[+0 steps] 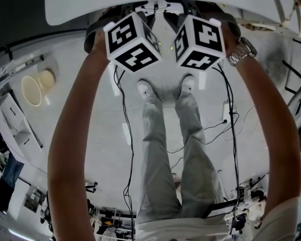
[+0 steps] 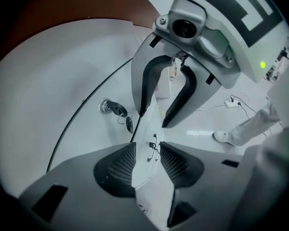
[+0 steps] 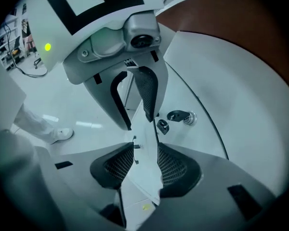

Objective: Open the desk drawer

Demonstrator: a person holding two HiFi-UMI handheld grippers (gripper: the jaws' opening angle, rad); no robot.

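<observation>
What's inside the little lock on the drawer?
A black-headed key sits in the lock, with another dark piece dangling from it. The key's blade is hidden inside the lock.

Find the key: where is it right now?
The key sits in its lock on the white drawer front, left of centre in the left gripper view, beside the right gripper.

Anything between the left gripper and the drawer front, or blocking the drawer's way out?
Nothing visible. The drawer front has its edge between the open jaws of the left gripper and the right gripper. The key hangs in its lock beside them, clear of both; locked or not, I cannot tell.
</observation>
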